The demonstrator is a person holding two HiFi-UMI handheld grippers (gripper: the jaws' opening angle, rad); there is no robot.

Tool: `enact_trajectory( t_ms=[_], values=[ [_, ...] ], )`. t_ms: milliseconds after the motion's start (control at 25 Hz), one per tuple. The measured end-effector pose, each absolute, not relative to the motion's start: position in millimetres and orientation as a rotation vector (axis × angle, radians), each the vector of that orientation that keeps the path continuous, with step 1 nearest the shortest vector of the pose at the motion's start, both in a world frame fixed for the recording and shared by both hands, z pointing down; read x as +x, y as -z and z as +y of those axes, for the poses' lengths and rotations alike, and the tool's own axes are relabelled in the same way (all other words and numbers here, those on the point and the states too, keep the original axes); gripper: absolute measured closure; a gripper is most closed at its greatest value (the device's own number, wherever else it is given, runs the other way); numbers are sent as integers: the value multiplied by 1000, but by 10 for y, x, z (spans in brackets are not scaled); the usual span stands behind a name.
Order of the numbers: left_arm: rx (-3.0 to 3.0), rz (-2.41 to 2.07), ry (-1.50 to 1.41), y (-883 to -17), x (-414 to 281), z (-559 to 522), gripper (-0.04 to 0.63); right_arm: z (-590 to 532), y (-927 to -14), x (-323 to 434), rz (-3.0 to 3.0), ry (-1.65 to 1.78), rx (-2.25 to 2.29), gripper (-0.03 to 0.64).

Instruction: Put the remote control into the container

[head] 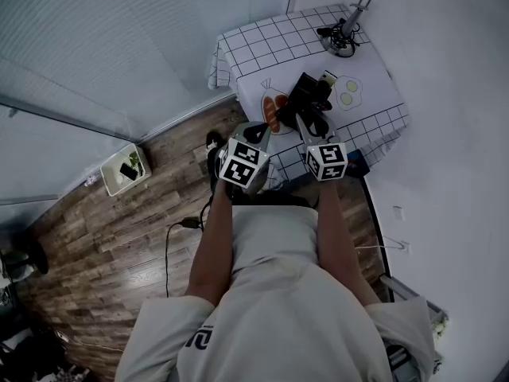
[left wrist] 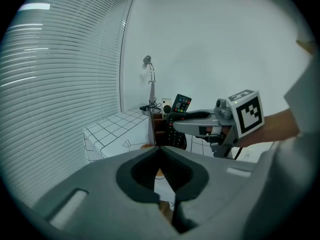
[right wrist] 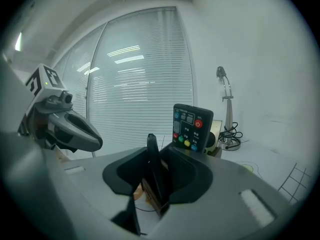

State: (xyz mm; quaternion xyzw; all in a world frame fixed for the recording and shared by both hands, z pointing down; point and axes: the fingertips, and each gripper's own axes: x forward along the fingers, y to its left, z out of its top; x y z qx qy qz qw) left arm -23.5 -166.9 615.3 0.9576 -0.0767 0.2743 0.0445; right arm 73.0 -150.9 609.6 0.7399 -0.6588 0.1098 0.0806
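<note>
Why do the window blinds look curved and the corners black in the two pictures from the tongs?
Left gripper view: a wide-angle lens bows the blinds and leaves black corners. Right gripper view: same bending; bright streaks glare on the blinds, while the remote control stays sharp. Head view: soft even light, no hard shadows.

No words or numbers are clear enough to read. The remote control (right wrist: pixel 192 126), in the middle of the right gripper view, has a red button (right wrist: pixel 198 124) with a white on-off sign. Its other buttons have tiny white marks, too small to read. The shirt (head: pixel 270 309) in the lower part of the head view has white print (head: pixel 199 338), but it is cut off. The left cube (head: pixel 242 163) and right cube (head: pixel 327 161) show black and white square shapes, not letters.
</note>
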Motion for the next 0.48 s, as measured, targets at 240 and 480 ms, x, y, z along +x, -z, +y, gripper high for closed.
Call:
enact_trajectory(
  t_ms=[240,480],
  values=[
    [2936,-199,-862,-6202,-255,-1606,592,-1548,-6148,550,-1970,-317,2168,506],
    [2932,-178,-886,-6280,-307,-1578,592,-1591,-6255,386,-1987,-335,2126,480]
  ],
)
